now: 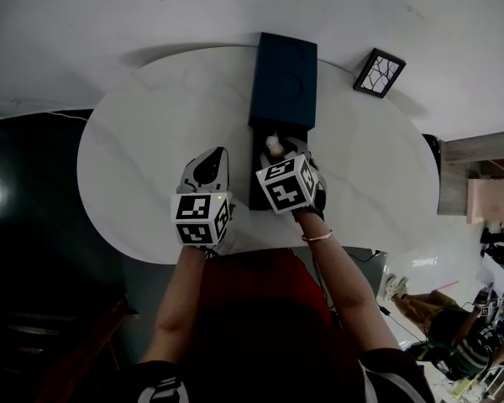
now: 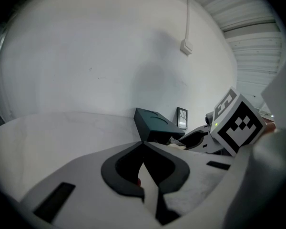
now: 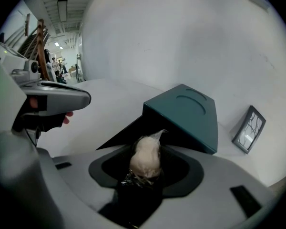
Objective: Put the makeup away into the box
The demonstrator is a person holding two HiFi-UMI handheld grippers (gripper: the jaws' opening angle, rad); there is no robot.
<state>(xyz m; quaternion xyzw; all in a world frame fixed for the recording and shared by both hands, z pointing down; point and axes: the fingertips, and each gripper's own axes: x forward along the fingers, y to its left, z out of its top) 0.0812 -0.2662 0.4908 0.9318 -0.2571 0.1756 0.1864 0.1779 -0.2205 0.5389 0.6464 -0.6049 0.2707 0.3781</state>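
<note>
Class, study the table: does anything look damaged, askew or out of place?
The small picture frame on the far right of the table shows branching dark lines like cracked glass, though they may be a printed design. The teal box lies open; nothing is spilled.

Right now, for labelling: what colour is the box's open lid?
Dark teal rectangular lid, best in the right gripper view.

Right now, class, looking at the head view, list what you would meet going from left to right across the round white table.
left gripper → right gripper, holding a pale wrapped makeup sponge → small picture frame. The dark box overlaps the right gripper, so it is left out.
</note>
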